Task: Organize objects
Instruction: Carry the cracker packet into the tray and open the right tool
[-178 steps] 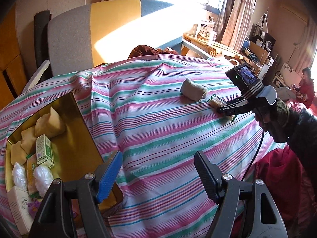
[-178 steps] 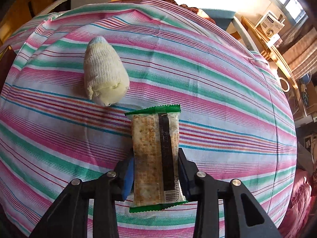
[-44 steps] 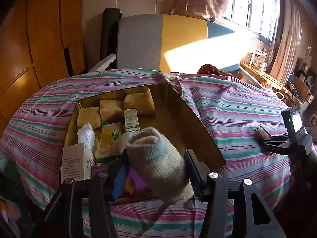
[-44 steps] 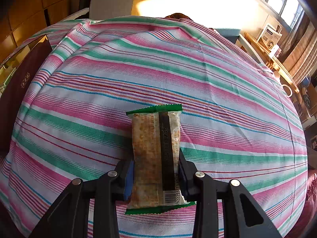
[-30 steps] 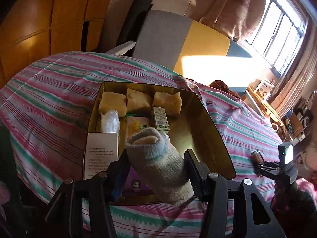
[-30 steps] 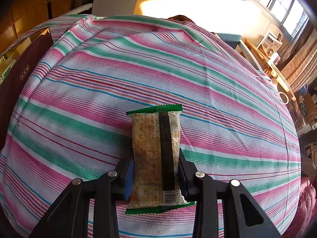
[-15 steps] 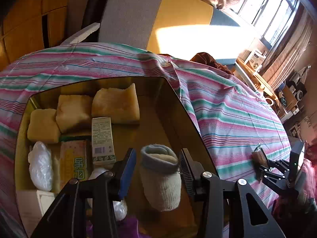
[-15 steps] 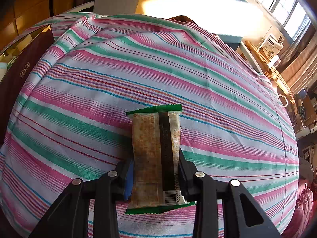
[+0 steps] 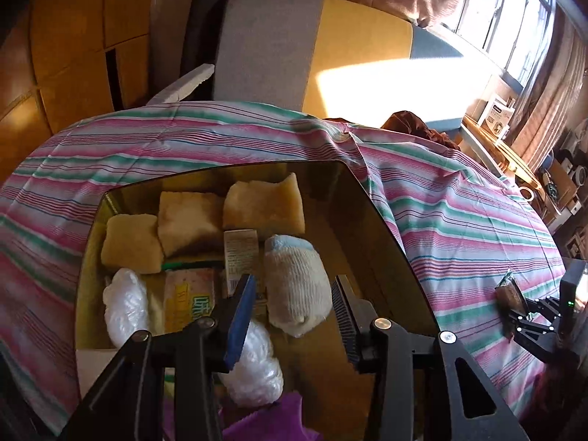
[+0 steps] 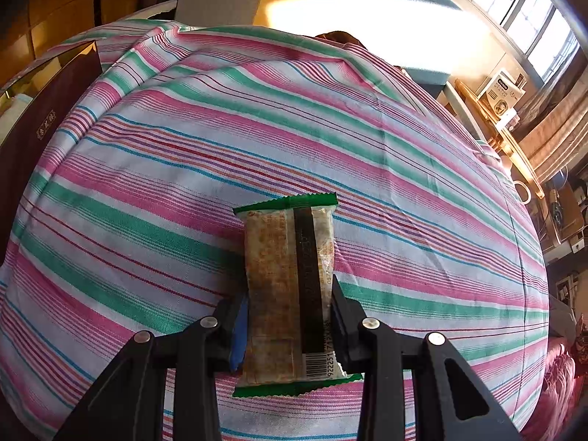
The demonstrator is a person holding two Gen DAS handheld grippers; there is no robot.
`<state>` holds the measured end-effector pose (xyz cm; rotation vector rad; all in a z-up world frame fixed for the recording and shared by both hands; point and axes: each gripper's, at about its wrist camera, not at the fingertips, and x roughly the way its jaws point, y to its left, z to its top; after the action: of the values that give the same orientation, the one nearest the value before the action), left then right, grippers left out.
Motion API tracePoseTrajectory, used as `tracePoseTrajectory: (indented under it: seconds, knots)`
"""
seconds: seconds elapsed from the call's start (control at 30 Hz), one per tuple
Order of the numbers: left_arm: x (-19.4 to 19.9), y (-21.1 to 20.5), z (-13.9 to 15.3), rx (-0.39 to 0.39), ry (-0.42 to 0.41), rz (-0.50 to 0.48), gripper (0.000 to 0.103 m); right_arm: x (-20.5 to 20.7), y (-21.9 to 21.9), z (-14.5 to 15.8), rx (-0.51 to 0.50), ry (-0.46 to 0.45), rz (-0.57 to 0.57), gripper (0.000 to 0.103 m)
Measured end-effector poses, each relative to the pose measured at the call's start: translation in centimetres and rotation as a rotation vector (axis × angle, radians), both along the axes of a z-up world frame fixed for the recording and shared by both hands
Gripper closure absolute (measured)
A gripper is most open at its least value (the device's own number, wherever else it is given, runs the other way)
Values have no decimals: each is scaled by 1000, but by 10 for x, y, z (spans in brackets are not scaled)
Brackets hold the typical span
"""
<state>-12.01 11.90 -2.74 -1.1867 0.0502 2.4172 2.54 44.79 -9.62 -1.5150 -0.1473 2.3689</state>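
White box (image 9: 92, 364) partly behind gripper

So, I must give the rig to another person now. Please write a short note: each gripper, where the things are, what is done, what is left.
Left gripper: open around the rolled sock, which lies in the gold box beside the small carton.
Right gripper: shut on the cracker packet, above the striped cloth.
Done: sock is in the box.
Left: pull the left gripper away, then carry the packet to the box.
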Motion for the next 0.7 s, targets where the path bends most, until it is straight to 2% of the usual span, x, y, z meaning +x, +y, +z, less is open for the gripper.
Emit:
tracePoseTrajectory:
  seconds: [0.4,0.53,0.63,0.7]
  knots:
    - [67,-42,18,-43,119,69,49,-2,0,3,-5,-25,-71,67]
    - [77,-50,23,-46,138,85,39,-4,-17,19,-111,16,-83,67]
    - [80,-53,24,-48,144,103,34,-9,-55,42,-177,74,-32,67]
    - [82,-57,25,-50,145,117,31,-29,-77,57,-219,108,24,67]
